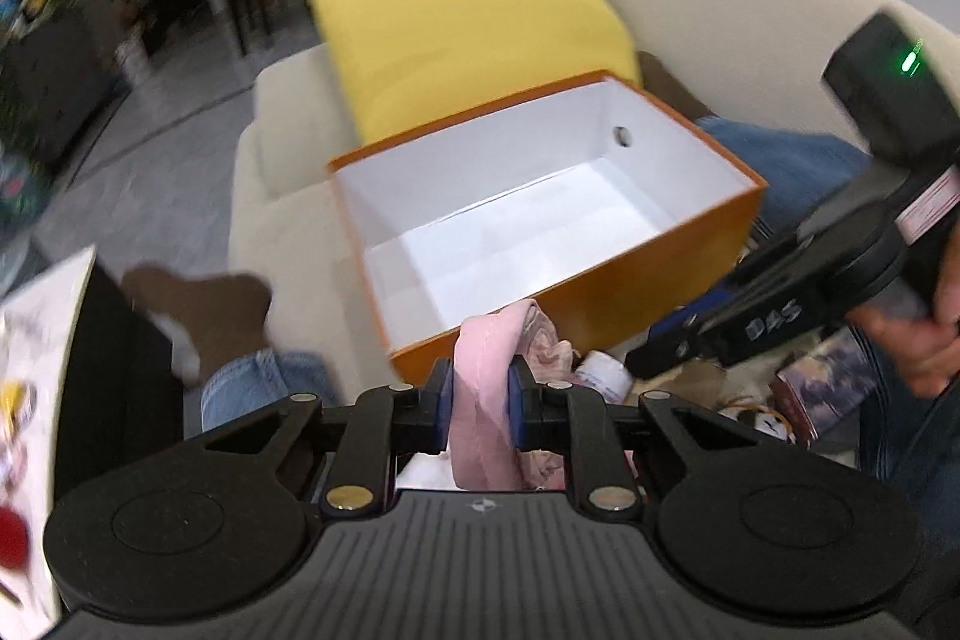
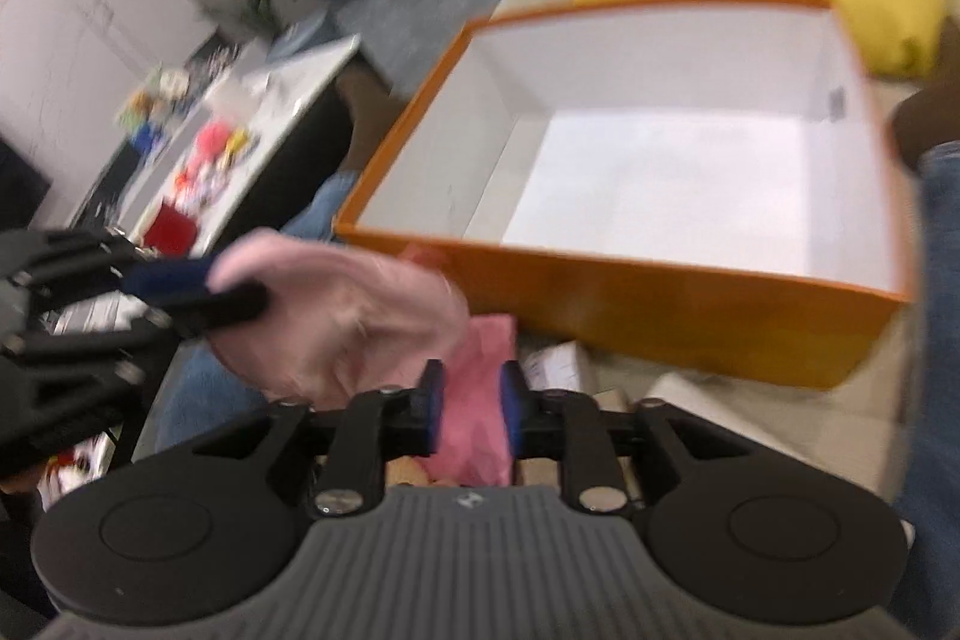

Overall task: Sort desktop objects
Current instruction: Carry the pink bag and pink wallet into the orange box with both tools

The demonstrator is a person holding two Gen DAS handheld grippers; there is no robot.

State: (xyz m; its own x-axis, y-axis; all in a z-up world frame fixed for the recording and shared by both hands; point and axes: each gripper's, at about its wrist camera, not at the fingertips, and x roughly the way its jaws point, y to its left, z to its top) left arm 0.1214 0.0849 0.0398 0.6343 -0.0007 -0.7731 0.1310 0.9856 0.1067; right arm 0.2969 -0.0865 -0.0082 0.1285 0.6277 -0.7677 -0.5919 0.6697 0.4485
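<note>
Carrying step: left gripper [image 1: 479, 400] pinching pale pink cloth [image 1: 480, 436], right gripper [image 2: 471, 412] pinching brighter pink item [image 2: 474, 418]. Next: forward over empty orange box [image 1: 690, 250] just ahead, then release.

pale pink cloth [image 1: 480, 400], soft and crumpled, pinched between the blue-padded fingers [image 1: 441, 403] of the left gripper [image 1: 478, 403] and hanging just in front of the box's near wall. brighter pink cloth [image 2: 474, 400], also crumpled, sits between the fingers [image 2: 512, 406] of the right gripper [image 2: 471, 409]; whether the pads press it is unclear. orange box [image 1: 660, 274], rectangular, open-topped, white inside and holding nothing, a round hole in one end wall, resting upright on a cream sofa.
</note>
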